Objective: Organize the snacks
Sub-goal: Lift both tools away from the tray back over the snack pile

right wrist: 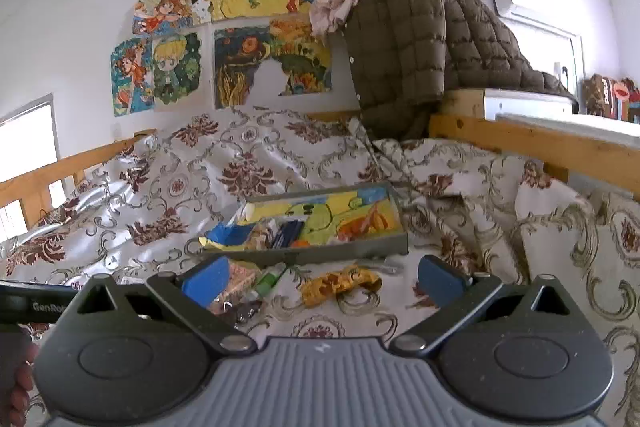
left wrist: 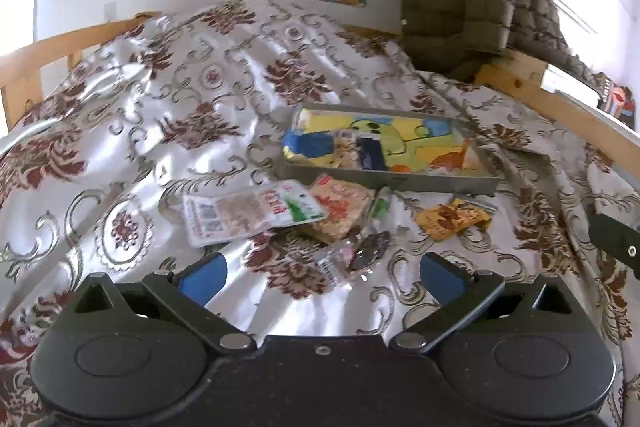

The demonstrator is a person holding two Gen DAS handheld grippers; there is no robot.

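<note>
A grey metal tray (left wrist: pixel 394 181) with a painted bottom lies on the patterned bedspread and holds a blue-and-yellow packet (left wrist: pixel 310 145) and a dark blue packet (left wrist: pixel 371 154). In front of it lie loose snacks: a white packet (left wrist: pixel 248 213), an orange-red packet (left wrist: pixel 340 207), a small clear packet with a dark snack (left wrist: pixel 354 257) and a yellow wrapper (left wrist: pixel 452 217). My left gripper (left wrist: pixel 323 279) is open just short of the clear packet. My right gripper (right wrist: pixel 323 281) is open over the yellow wrapper (right wrist: pixel 340 283), with the tray (right wrist: pixel 316 255) beyond it.
The flowered bedspread (left wrist: pixel 180 99) is rumpled, with folds rising at the right. A wooden bed rail (right wrist: pixel 540 143) runs along the back and right. A brown quilted jacket (right wrist: pixel 420 43) hangs over the corner. The other gripper's black body (right wrist: pixel 36 301) shows at the left.
</note>
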